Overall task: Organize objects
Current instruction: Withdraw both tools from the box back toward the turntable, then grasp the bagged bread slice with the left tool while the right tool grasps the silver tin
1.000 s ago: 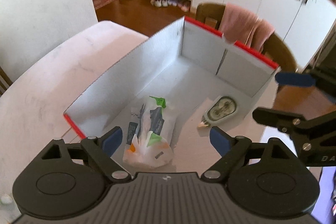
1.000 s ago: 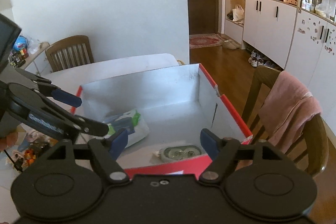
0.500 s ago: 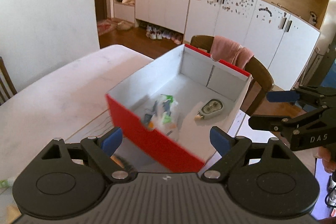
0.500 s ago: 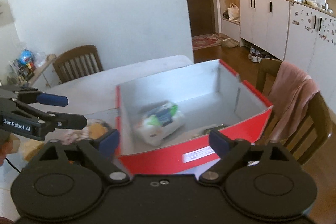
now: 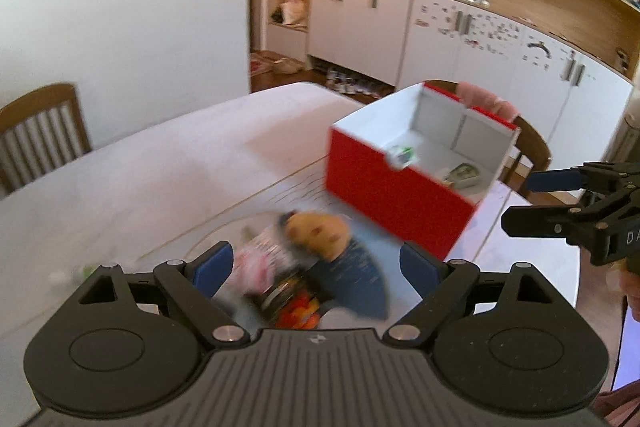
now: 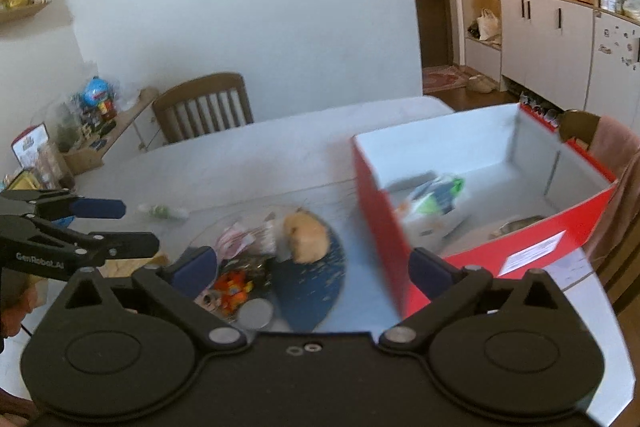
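While both grippers hang over the table, nothing is gripped.
Left gripper (image 5: 308,269) jaws spread; right gripper (image 6: 314,267) jaws just opening, empty; packet (image 6: 434,205) lies inside red box (image 6: 378,223).

White cabinets (image 5: 460,39) (wooden chair (image 6: 202,107) nearby)

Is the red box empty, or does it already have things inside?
Not empty. The red box holds a white-and-green packet and a flat grey item on its floor.
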`<act>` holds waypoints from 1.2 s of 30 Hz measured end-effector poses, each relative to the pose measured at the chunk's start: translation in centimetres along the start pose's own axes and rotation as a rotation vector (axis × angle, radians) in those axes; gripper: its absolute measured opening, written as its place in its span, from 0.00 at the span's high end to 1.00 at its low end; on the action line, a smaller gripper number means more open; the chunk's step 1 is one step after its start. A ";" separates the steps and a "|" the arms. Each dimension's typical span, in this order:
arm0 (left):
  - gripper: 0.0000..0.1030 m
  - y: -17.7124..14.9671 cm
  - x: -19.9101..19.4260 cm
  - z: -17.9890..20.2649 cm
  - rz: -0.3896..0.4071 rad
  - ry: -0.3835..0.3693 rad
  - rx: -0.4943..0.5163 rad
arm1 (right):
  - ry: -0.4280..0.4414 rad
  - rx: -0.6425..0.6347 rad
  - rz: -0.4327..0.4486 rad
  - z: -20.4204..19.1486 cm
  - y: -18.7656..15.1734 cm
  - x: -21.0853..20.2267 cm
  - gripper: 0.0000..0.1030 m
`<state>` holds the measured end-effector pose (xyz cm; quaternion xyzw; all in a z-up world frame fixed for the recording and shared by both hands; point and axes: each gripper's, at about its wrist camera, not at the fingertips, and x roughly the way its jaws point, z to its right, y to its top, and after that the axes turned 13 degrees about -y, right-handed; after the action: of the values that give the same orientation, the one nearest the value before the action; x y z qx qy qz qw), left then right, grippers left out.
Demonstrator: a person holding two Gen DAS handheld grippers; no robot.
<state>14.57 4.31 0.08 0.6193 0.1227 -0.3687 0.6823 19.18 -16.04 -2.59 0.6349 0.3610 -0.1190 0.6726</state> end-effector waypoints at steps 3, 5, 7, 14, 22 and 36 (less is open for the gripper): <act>0.12 -2.2 -1.4 -2.2 0.005 0.027 -0.041 | 0.001 -0.019 -0.030 -2.0 -0.6 0.9 0.01; 0.12 -3.3 -1.9 -3.5 0.009 0.050 -0.072 | -0.001 -0.035 -0.045 -3.0 -1.1 1.4 0.01; 0.12 -4.5 -2.6 -5.1 0.013 0.068 -0.096 | -0.005 -0.052 -0.059 -4.1 -1.6 1.9 0.01; 0.00 -7.6 -2.7 -10.1 -0.022 0.140 -0.148 | -0.033 -0.107 -0.102 -6.0 -2.7 4.1 0.01; 0.00 -9.3 -1.1 -15.0 -0.067 0.204 -0.113 | -0.080 -0.150 -0.165 -7.0 -4.0 7.5 0.02; 0.00 -10.7 2.5 -18.9 -0.178 0.204 -0.108 | -0.107 -0.237 -0.242 -9.2 -5.7 11.5 0.08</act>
<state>14.79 21.51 -13.38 0.6026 0.2657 -0.3558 0.6631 20.79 -4.92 -13.70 0.4958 0.4100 -0.1892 0.7418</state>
